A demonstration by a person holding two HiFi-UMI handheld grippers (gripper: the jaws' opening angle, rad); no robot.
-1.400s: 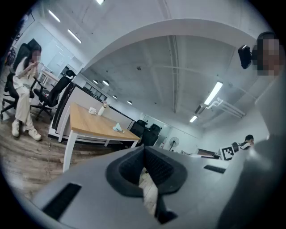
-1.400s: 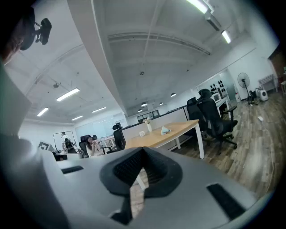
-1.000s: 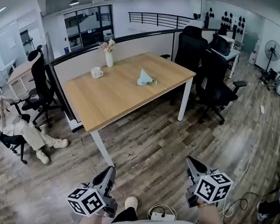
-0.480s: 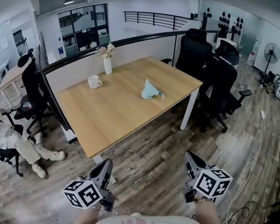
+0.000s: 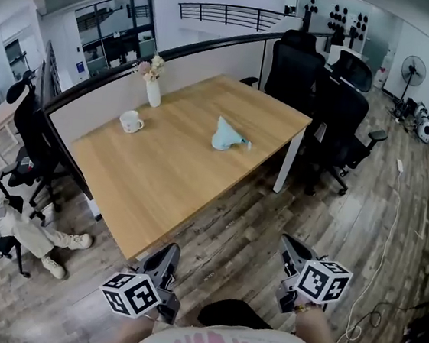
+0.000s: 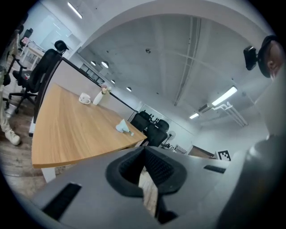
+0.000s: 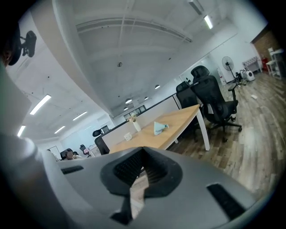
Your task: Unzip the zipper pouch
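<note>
Head view: the pale blue zipper pouch [image 5: 226, 135] is seen slumped on the worktop [image 5: 160, 176], well apart from both claws. Left claw [image 5: 168, 255] and right claw [image 5: 290, 246] are closed, empty. Soft, light, floppy handling is expected; fabric should be pinned, the slider pinched.

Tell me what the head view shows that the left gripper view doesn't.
Head view only: the marker cube on the left gripper, and a white cable on the floor. Left gripper view only: its jaws shut and empty, and the camera on the person's head. Both: the wooden table, the blue pouch, mug and vase.
</note>
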